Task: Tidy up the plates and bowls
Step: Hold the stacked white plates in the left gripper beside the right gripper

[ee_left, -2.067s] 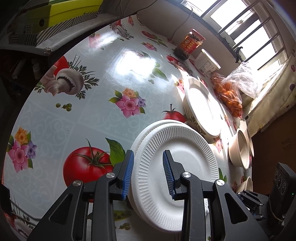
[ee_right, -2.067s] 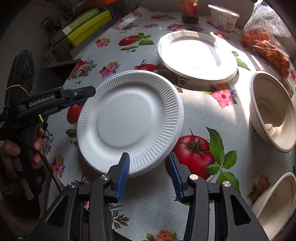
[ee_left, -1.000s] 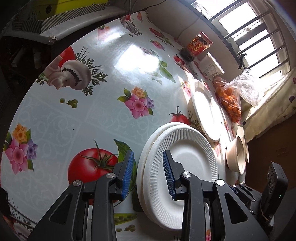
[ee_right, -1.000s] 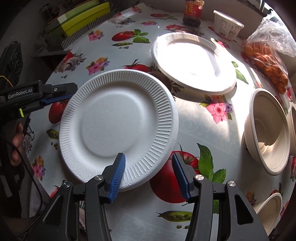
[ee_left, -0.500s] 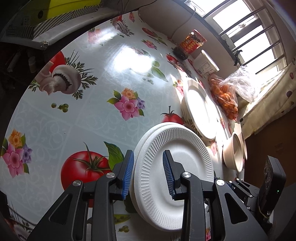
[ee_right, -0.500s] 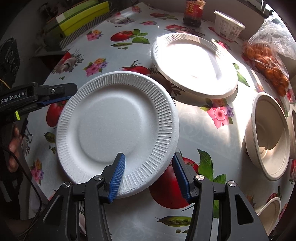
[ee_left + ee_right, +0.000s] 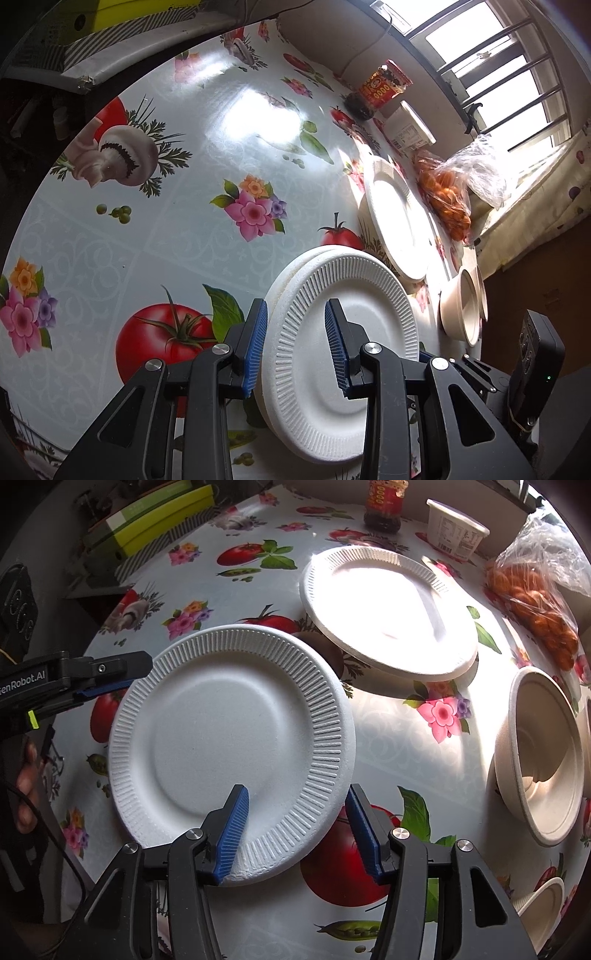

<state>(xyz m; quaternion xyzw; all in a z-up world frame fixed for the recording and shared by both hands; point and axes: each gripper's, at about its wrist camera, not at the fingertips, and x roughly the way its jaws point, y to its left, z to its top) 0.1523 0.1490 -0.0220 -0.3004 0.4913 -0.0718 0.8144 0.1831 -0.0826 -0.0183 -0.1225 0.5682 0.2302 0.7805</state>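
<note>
The foam plates (image 7: 229, 746) sit stacked near the front of the flowered tablecloth (image 7: 177, 229), a second rim (image 7: 291, 264) peeping out under the top one in the left view. They look feather-light and brittle at the fluted edge, likely to dent under a hard pinch and to skate on the glossy cloth. The rim is the sensible place to take hold, one pad above and one below, and gently.

The left claw (image 7: 295, 349) stands astride the rim on its side of the stack, jaws partly apart; the top rim runs between them, but I cannot tell whether the pads actually press on it. The right claw (image 7: 297, 830) gapes over the near edge, one pad above the ribbed rim, the other out over the cloth, so it grips nothing.

Another plate (image 7: 388, 609) lies further back in the sun, near the stack, and a paper bowl (image 7: 543, 753) stands to the right. A second bowl (image 7: 543, 901) is cut off at the frame edge. How many plates make up the stack is hidden. Glare washes out the far plate's surface.
</note>
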